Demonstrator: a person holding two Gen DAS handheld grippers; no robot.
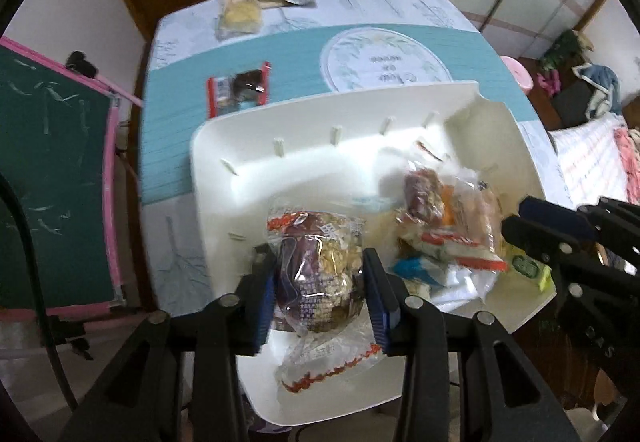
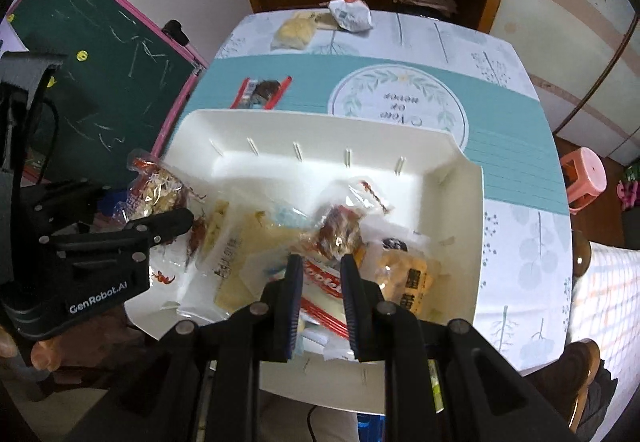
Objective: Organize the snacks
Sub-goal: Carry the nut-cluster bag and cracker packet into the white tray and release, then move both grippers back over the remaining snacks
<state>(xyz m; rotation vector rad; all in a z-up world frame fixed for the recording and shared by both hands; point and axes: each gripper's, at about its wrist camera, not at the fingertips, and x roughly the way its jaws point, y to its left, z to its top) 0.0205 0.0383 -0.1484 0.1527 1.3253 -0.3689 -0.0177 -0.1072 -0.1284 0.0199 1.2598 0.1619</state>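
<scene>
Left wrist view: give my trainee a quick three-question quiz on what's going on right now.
1. True or false: the left claw is shut on a nut snack packet.
2. Snacks outside the white bin, on the table: A one, B at least three, C none?
3. Fill in: the right claw hangs over the ___ of packets.

Key: 1 true; 2 B; 3 pile.

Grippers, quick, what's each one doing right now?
Left gripper: shut on a clear nut-snack packet above the white bin.
Right gripper: open, holding nothing.
</scene>
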